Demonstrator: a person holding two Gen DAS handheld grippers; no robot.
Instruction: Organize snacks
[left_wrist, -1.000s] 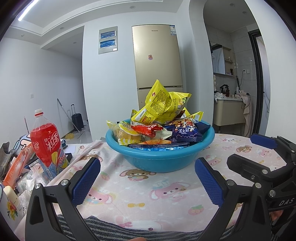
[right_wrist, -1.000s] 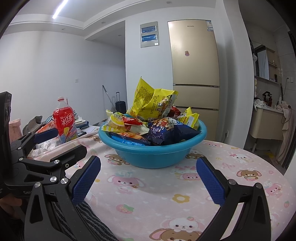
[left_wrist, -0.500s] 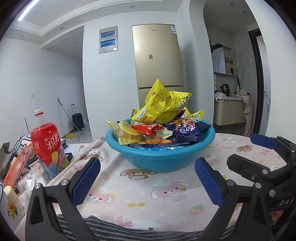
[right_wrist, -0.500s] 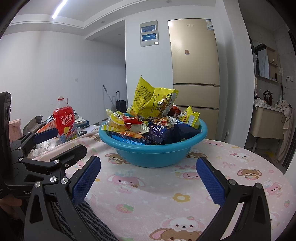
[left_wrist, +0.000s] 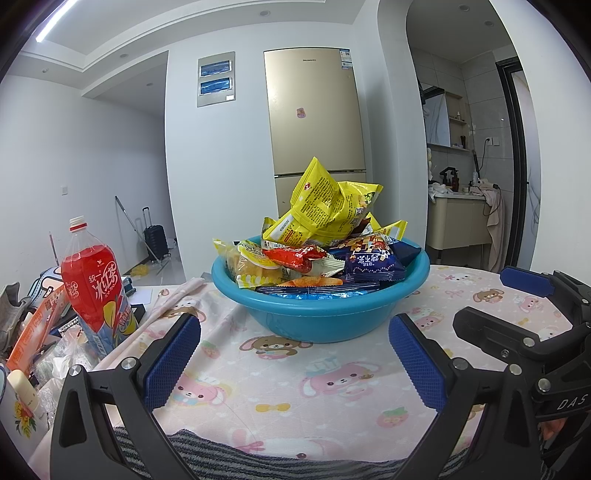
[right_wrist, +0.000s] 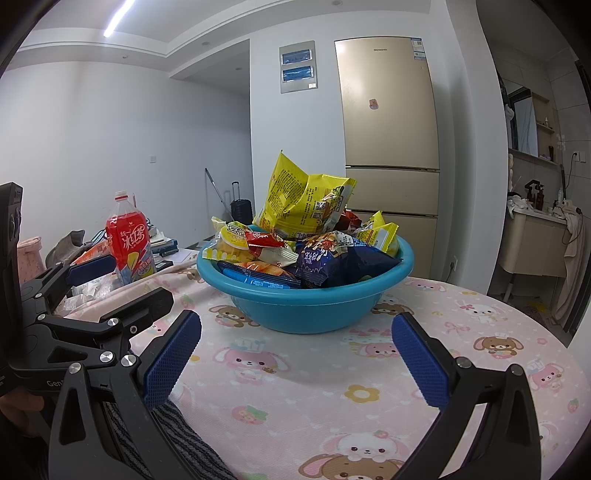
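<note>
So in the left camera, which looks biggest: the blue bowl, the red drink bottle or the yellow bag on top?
Largest to smallest, as they look in the left wrist view:
1. bowl
2. bottle and yellow bag: about alike, so no ranking. The bottle also stands nearer the camera, so it may look bigger than it is.

Blue plastic basin (left_wrist: 321, 314) on a pink cartoon-print tablecloth (left_wrist: 295, 387), heaped with snack packets — big yellow bag (left_wrist: 325, 206) on top, red packet (left_wrist: 295, 254) and dark blue packet (left_wrist: 373, 264) lower down. Left gripper (left_wrist: 293, 363) in the foreground, blue pads wide apart, gripping nothing. Right gripper (left_wrist: 546, 317) at the right edge. Red drink bottle (left_wrist: 94, 284) upright on the left — gold fridge (left_wrist: 317, 122) behind.
</note>
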